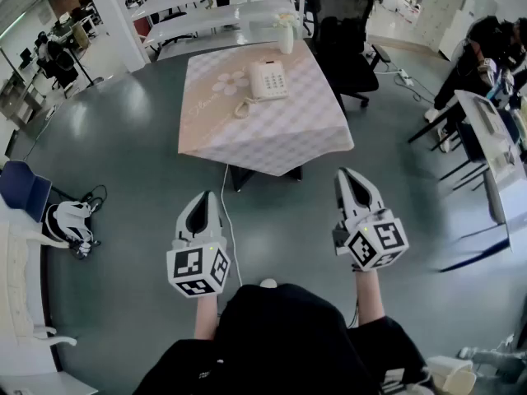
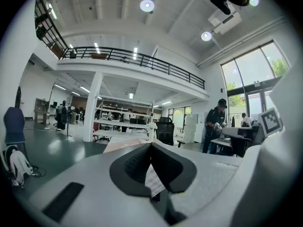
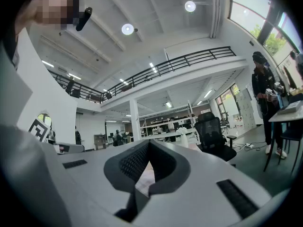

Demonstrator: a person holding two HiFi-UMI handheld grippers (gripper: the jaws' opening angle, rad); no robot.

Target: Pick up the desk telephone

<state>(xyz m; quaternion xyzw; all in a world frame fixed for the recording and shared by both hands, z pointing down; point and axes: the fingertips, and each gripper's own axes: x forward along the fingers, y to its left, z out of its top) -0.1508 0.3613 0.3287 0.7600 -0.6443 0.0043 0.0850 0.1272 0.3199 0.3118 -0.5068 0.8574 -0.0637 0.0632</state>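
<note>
Desk telephone [image 1: 268,80]: white, sat on the table's top toward the far edge, and neither gripper touched it.
Floor [image 1: 123,146]: glossy grey-green, spread all round the table.
Table [image 1: 272,138]: draped in a pale checked cloth with a flower print near the telephone, and stood ahead of both grippers, well apart from them.
Office chair [image 1: 342,35]: black, with a mesh back, parked just beyond the table's far right corner.
Shelving [image 1: 214,11]: long white tiers, ran behind the table's far side.
Person [image 2: 215,124]: in dark clothes, stood at a desk off to the table's right.
Left gripper [image 1: 207,196]: held low and short of the table's near edge, nose aimed toward the table. Its jaws were pressed together with nothing between them.
Right gripper [image 1: 346,175]: held short of the table's near right corner, about level. Its jaws met tip to tip and gripped nothing.
Marker cubes: one sat at the rear of each gripper, on the end away from the table.
Backpack [image 1: 70,222]: black and white, lay on the floor well to the table's left.
Cable [image 1: 229,220]: thin and white, trailed across the floor from under the table's near edge.
Vase [image 1: 285,38]: white, stood at the table's far edge, just beyond the telephone.
Handset cord [image 1: 244,105]: white, coiled on the cloth off the telephone's near left corner.
</note>
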